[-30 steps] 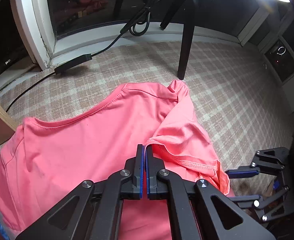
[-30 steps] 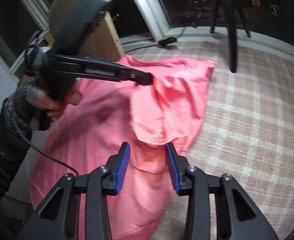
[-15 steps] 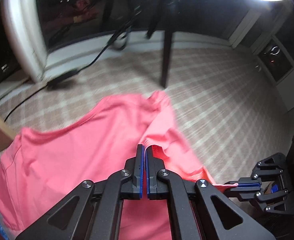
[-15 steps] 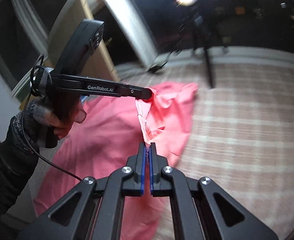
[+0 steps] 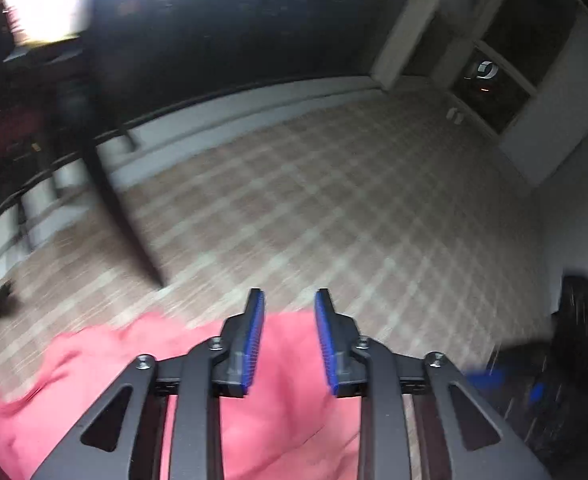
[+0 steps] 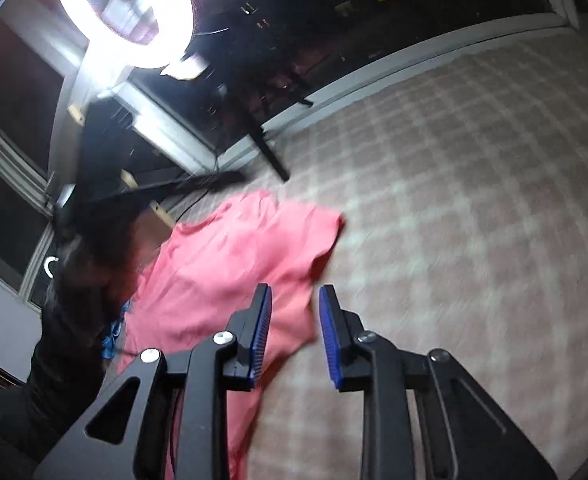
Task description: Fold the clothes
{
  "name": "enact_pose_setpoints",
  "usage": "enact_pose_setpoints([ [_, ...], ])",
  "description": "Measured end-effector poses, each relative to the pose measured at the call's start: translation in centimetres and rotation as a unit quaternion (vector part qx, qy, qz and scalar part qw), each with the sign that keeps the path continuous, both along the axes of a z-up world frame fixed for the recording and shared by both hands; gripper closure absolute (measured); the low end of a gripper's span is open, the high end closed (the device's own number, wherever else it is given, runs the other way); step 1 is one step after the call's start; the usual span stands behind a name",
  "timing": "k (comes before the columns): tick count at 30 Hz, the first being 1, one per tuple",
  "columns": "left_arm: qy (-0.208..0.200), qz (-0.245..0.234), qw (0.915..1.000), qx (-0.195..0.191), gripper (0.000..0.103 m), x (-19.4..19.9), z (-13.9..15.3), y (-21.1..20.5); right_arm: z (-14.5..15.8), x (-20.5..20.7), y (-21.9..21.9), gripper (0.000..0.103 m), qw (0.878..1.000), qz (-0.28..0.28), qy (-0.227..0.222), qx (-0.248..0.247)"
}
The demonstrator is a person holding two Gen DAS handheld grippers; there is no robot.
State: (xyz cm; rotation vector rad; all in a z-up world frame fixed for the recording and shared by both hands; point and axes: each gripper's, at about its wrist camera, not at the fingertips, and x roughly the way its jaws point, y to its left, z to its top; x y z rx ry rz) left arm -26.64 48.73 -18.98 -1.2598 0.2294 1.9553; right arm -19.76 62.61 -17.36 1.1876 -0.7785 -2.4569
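Observation:
A coral-pink T-shirt (image 6: 233, 264) lies spread on a checked cloth surface (image 6: 454, 200). In the left wrist view the T-shirt (image 5: 285, 400) lies under and behind my left gripper (image 5: 287, 308), which is open and empty above the shirt's edge. My right gripper (image 6: 294, 300) is open and empty, over the shirt's near right edge. The left gripper and the hand holding it show blurred in the right wrist view (image 6: 229, 178), above the shirt's far side. Both views are motion-blurred.
A black tripod leg (image 5: 125, 216) stands on the checked surface beyond the shirt; it also shows in the right wrist view (image 6: 269, 156). A bright ring light (image 6: 125, 12) hangs at top left. Dark windows run behind. Black equipment (image 5: 574, 320) sits at the right.
Both grippers were shut on the shirt's folded sleeve part half a second ago; now both are open and the shirt lies flat. Both cameras have swung upward and to the right.

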Motion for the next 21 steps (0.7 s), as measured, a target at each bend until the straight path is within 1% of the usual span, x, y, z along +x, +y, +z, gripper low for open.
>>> enact_pose_setpoints([
  [2, 0.005, 0.009, 0.9999, -0.013, 0.075, 0.7, 0.2, -2.1, -1.1, -3.4, 0.5, 0.079, 1.000, 0.024, -0.005, 0.015],
  [4, -0.008, 0.004, 0.9999, -0.011, 0.075, 2.6, 0.1, -3.6, -2.3, -5.9, 0.1, 0.079, 0.998, 0.049, -0.021, 0.025],
  [6, -0.023, -0.016, 0.9995, -0.011, 0.075, 5.4, -0.5, -3.8, -4.0, -9.3, -0.7, 0.079, 0.995, 0.081, -0.036, 0.038],
  [8, -0.032, -0.051, 0.9980, -0.020, 0.075, 8.2, -1.5, -2.7, -5.0, -11.3, -1.6, 0.078, 0.991, 0.114, -0.044, 0.051],
  [11, -0.038, -0.104, 0.9936, -0.024, 0.074, 11.3, -3.1, -0.2, -5.0, -12.2, -2.5, 0.078, 0.987, 0.137, -0.036, 0.072],
  [14, -0.031, -0.116, 0.9920, -0.040, 0.075, 11.8, -4.8, 1.7, -4.8, -12.2, -2.5, 0.078, 0.985, 0.150, -0.035, 0.078],
  [16, -0.027, -0.115, 0.9920, -0.047, 0.075, 11.4, -5.6, 2.1, -4.7, -12.0, -2.1, 0.078, 0.984, 0.155, -0.040, 0.074],
  [18, -0.023, -0.112, 0.9922, -0.051, 0.081, 10.8, -6.2, 2.3, -5.0, -11.9, -1.9, 0.078, 0.985, 0.154, -0.041, 0.067],
  [19, -0.021, -0.110, 0.9922, -0.054, 0.087, 10.5, -6.6, 2.4, -5.2, -12.0, -1.8, 0.078, 0.985, 0.153, -0.039, 0.065],
  [20, -0.025, -0.108, 0.9925, -0.051, 0.096, 10.2, -6.7, 2.2, -5.3, -12.0, -1.9, 0.079, 0.985, 0.154, -0.036, 0.066],
  [21, -0.035, -0.106, 0.9928, -0.044, 0.099, 9.8, -6.8, 1.8, -5.5, -12.1, -2.1, 0.092, 0.985, 0.157, -0.033, 0.067],
])
